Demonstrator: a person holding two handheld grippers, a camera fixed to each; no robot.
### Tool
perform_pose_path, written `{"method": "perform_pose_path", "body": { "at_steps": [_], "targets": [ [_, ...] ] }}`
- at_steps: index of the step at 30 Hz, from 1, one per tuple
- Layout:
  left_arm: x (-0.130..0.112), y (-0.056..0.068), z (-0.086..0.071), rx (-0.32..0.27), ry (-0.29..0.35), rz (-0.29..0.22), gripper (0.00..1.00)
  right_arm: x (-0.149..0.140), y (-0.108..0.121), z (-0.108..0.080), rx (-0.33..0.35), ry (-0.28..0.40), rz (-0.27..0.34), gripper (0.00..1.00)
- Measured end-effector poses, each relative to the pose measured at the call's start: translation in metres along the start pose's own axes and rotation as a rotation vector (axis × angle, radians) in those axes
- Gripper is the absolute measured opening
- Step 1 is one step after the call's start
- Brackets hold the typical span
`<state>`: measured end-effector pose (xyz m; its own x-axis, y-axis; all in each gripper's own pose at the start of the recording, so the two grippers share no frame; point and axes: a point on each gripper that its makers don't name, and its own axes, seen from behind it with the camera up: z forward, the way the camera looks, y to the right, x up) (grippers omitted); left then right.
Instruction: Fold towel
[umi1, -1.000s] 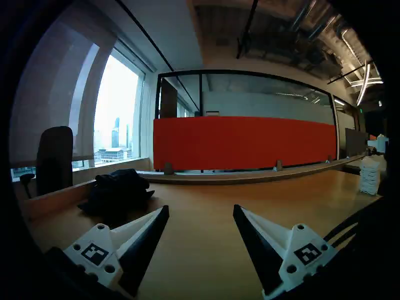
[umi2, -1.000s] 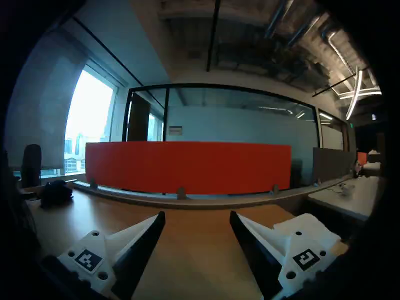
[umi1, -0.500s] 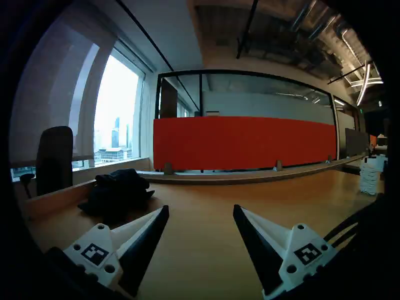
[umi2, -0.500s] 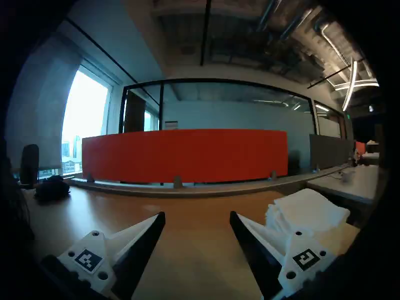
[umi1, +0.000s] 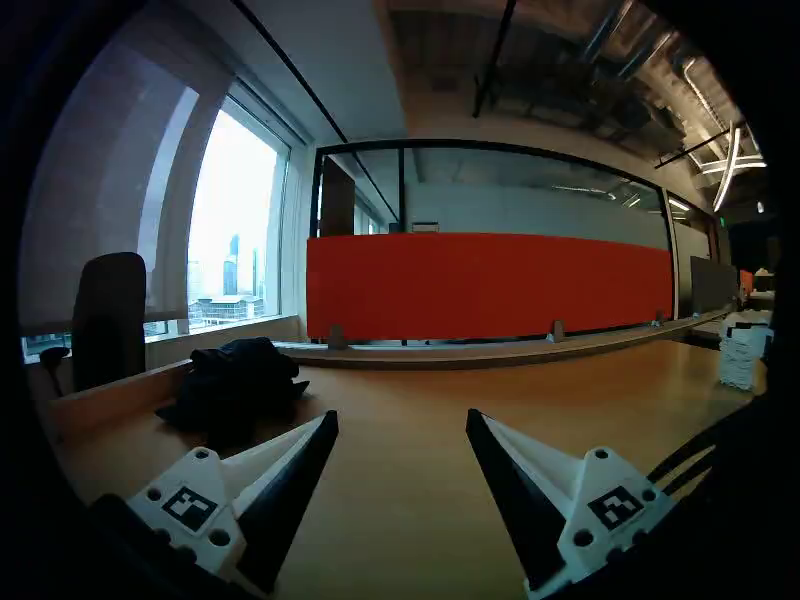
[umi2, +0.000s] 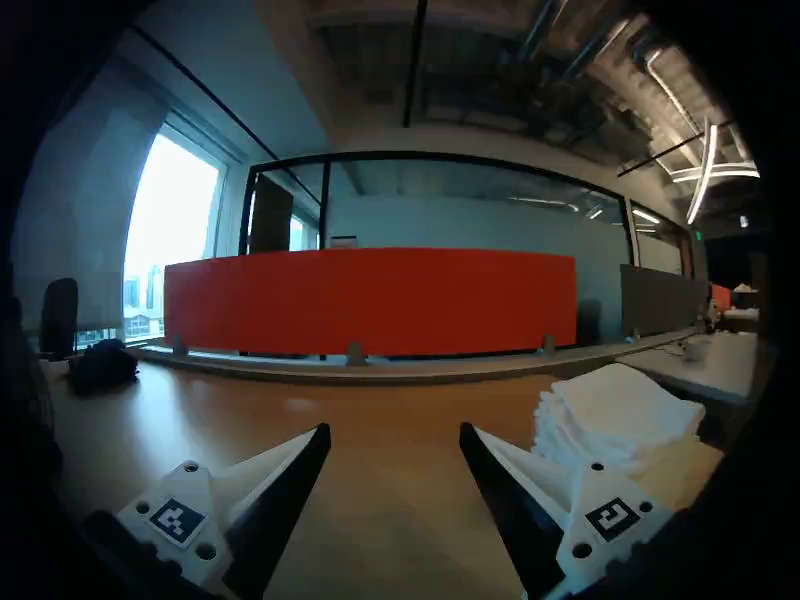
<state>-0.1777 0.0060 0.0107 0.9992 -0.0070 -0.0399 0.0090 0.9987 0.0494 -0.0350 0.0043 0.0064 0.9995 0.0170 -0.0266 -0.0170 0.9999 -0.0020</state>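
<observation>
Towels (umi2: 612, 412) nearer, R of right gripper (umi2: 394, 430)

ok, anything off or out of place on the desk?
Nothing spilled or damaged. The towel stack sits neatly on the desk. The one stray item is a crumpled dark bundle at the window end. The left gripper and right gripper are open and hold nothing.
</observation>
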Motion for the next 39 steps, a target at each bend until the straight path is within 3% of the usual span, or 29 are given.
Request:
{"method": "perform_pose_path", "body": {
  "at_steps": [39],
  "targets": [
    [0.000,0.000,0.000,0.000,0.000,0.000,0.95,-0.007,-0.010,-0.002,0.007,0.003,-0.007,1.00]
  ]
}}
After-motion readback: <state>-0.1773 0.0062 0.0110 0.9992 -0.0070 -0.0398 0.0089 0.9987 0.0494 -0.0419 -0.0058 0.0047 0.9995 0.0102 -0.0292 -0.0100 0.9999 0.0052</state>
